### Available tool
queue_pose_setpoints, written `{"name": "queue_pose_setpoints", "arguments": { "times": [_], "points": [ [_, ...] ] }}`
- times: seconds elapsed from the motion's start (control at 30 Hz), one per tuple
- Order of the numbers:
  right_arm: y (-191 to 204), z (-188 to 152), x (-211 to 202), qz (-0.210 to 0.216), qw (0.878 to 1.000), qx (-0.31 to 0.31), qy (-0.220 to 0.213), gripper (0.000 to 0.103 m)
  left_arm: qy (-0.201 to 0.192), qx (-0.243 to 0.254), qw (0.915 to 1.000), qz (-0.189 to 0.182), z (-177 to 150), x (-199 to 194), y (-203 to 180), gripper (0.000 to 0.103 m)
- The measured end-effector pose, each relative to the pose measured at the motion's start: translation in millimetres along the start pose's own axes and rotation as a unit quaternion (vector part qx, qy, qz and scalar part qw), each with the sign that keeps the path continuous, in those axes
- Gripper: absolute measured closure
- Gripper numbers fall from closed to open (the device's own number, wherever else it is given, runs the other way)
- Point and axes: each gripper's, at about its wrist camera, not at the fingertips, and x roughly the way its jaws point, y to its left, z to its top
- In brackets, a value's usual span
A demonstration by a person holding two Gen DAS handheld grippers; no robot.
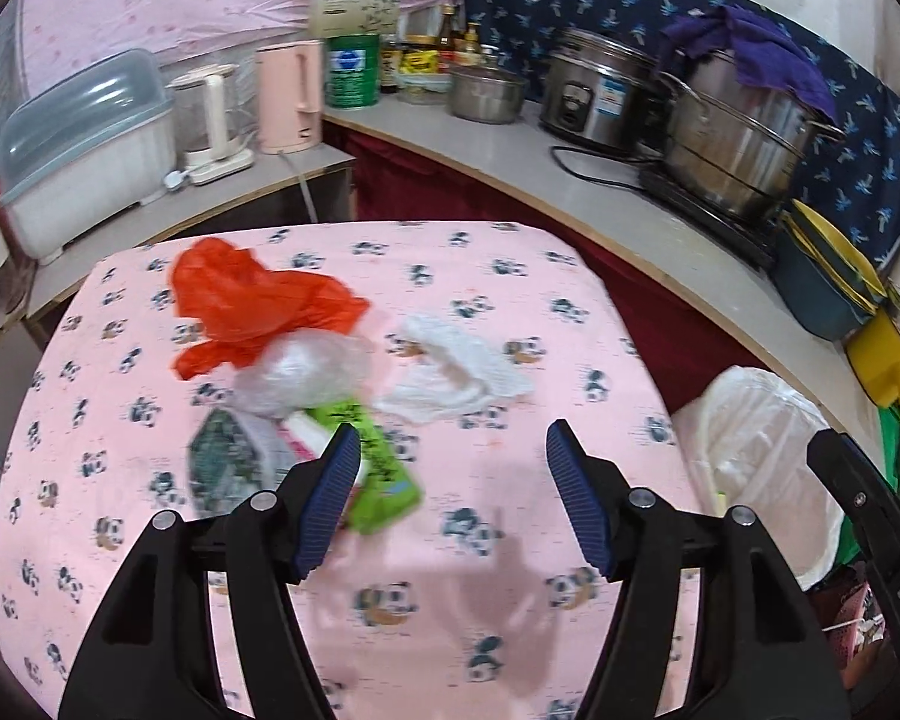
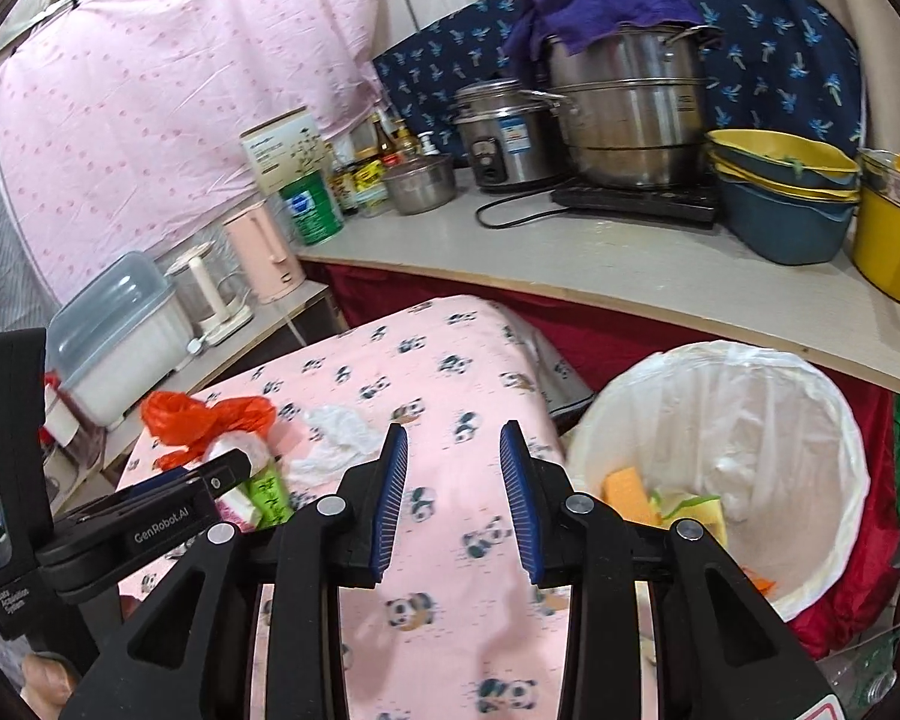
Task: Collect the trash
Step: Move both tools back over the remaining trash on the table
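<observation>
We hold our left gripper (image 1: 453, 450) over the pink panda-print tablecloth (image 1: 480, 540) with its blue pads spread wide and nothing between them. Just past its left pad the trash lies in a heap: a crumpled orange plastic bag (image 1: 252, 300) at the far left, a clear plastic wad (image 1: 306, 375) touching it, then a green wrapper (image 1: 384, 468) with dark print too blurred to read, and to the right, slightly apart, a white crumpled tissue (image 1: 456, 375). Further right, off the table's edge, stands the bin with a white liner (image 2: 750, 396) — yellow and green scraps already lie in its bottom. Our right gripper (image 2: 453, 459) hangs over the cloth between the heap and the bin, its pads parted by a narrower gap and gripping nothing. In the right wrist view the body of the left device reads "GenRobot.AI" and "Data Acquisition System". On the counter behind, a green tin (image 2: 312, 210) carries a blue round label we cannot read.
</observation>
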Motion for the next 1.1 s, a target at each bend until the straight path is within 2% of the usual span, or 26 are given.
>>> {"name": "queue_pose_setpoints", "arguments": {
  "times": [0.37, 0.47, 0.87, 1.03, 1.1],
  "points": [
    [62, -14, 34, 0.021, 0.999, -0.032, 0.032, 0.062, -0.009, -0.026, 0.9987, 0.043, 11, -1, 76, 0.028],
    [71, -17, 46, 0.024, 0.998, -0.032, 0.041, 0.060, -0.015, -0.037, 0.9980, 0.048, 16, 2, 93, 0.018],
    [91, -18, 103, 0.022, 0.997, -0.037, 0.072, 0.059, -0.008, -0.053, 0.9971, 0.054, 45, 41, 123, 0.017],
    [90, -13, 136, 0.009, 0.996, -0.034, 0.080, 0.044, 0.000, -0.061, 0.9968, 0.051, 56, 64, 130, 0.018],
    [89, -11, 151, 0.012, 0.995, -0.029, 0.091, 0.043, 0.005, -0.066, 0.9970, 0.041, 60, 71, 133, 0.021]
  ]
}}
